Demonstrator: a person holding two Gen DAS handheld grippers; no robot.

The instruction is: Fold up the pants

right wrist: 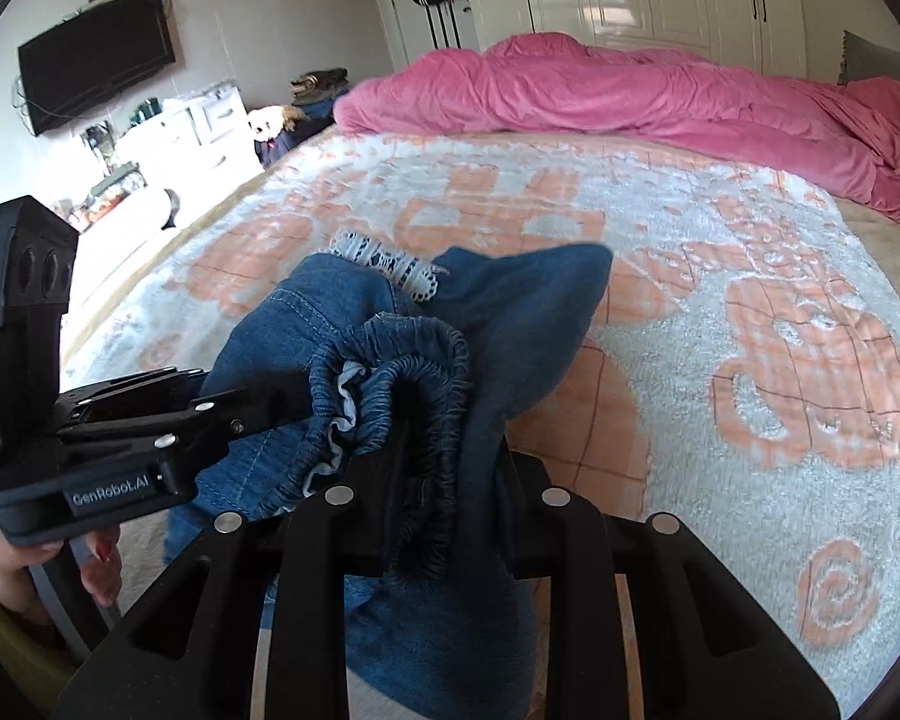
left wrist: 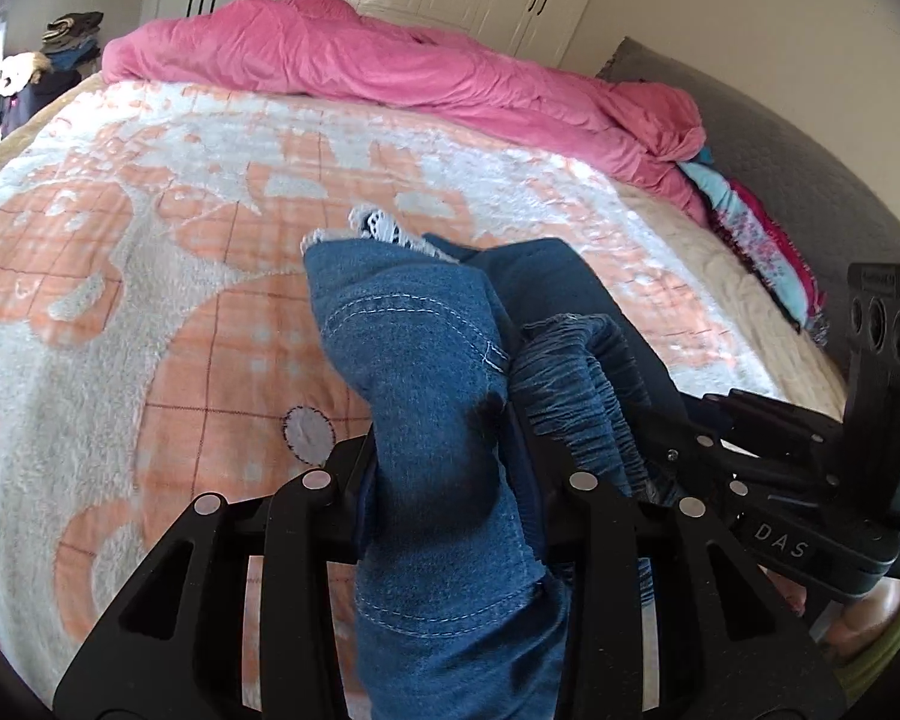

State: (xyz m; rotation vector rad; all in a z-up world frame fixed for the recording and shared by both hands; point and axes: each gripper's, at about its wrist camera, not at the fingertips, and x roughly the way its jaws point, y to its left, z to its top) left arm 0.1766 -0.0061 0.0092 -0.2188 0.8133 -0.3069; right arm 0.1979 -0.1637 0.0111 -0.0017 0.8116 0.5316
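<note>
Both grippers, left (left wrist: 450,450) and right (right wrist: 444,468), apparently clamp the bunched denim pants (left wrist: 414,348).

**Open bed ahead, bedding at the far edge**

The bed (right wrist: 750,228) with its orange-white blanket lay free across the middle and near part. The pink duvet (left wrist: 390,60) blocked the far side, and a pile of folded clothes (left wrist: 756,228) stood near the headboard (left wrist: 810,138).

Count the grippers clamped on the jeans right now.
2. The left gripper pinches the jeans near a stitched seam; the right gripper clamps the elastic waistband beside it. Both hold the denim above the bed blanket.
</note>
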